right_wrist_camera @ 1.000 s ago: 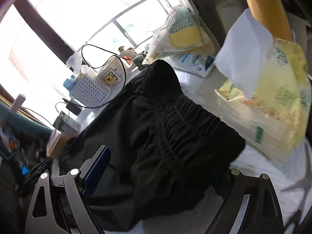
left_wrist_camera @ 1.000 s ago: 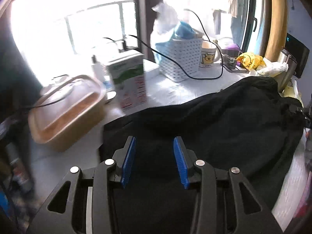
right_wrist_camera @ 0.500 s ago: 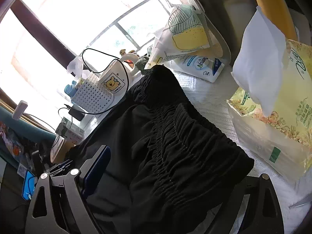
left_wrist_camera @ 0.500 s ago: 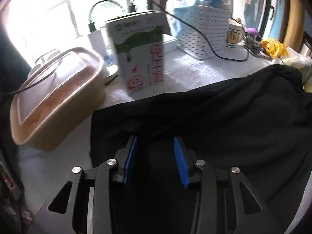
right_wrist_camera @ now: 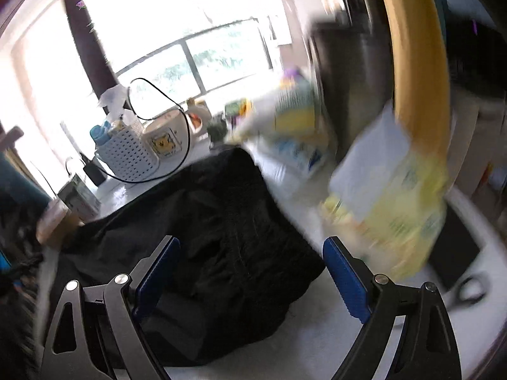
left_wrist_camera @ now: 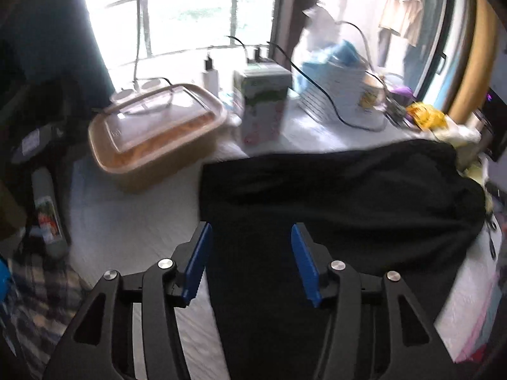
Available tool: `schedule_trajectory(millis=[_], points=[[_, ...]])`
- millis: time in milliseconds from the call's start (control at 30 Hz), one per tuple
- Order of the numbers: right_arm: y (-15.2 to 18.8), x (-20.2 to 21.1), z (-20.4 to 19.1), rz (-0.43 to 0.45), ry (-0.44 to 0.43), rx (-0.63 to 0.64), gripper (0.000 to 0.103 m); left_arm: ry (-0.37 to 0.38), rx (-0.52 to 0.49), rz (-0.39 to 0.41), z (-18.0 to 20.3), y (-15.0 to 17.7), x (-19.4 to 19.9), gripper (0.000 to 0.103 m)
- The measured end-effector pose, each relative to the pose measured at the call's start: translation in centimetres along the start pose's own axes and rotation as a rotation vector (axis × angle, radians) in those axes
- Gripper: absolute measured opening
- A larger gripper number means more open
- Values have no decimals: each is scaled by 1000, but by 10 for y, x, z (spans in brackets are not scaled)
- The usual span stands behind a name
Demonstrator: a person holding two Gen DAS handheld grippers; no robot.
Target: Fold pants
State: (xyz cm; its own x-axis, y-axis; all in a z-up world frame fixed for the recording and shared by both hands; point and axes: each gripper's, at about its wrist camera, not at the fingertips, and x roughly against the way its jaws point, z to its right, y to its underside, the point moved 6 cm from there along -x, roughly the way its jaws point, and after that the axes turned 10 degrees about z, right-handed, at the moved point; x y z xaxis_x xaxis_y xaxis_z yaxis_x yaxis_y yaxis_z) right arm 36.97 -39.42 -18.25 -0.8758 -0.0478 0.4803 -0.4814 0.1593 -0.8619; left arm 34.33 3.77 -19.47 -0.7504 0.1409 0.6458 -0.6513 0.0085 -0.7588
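The black pants are spread on the white counter. The left tool, its jaws just opened, and the right tool are released above the cloth. A fold seems finished; next, a fresh edge must be gripped.

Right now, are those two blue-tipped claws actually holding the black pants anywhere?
No. The left gripper has just been opening, its pads clear of the black pants. The right gripper stands wide open above the waistband end, gripping nothing.
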Motion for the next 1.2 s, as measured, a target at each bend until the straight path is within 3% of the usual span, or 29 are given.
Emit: schedule_trajectory(millis=[33,167,300,633,800,900,1067,1100,1167,1200], points=[[-6,0,-4,1,-14,44,91,4,-6,-11,4,4,-3,53],[-18,-11,-11,-32,-42,110,60,6,24,-39,7,13,-10,53],[-26,-48,-35,-145,-192,154,54,42,40,-44,13,20,-11,53],[-29,-159,-51,-368,-93,280,54,57,55,-74,6,38,-11,53],[-43,-178,-39,-345,-20,265,54,60,34,-72,8,39,-11,53],[-48,-173,-38,-322,-25,238,54,55,54,-76,5,37,-10,53],[-58,-123,-38,-214,-34,223,56,40,100,-25,-6,29,11,53],[-58,-110,-37,-198,-38,214,58,36,109,-12,-8,28,15,53],[-56,-87,-38,-170,-50,200,76,25,126,16,-11,25,25,58],[-55,-77,-40,-155,-54,198,78,19,133,26,-12,24,29,60]])
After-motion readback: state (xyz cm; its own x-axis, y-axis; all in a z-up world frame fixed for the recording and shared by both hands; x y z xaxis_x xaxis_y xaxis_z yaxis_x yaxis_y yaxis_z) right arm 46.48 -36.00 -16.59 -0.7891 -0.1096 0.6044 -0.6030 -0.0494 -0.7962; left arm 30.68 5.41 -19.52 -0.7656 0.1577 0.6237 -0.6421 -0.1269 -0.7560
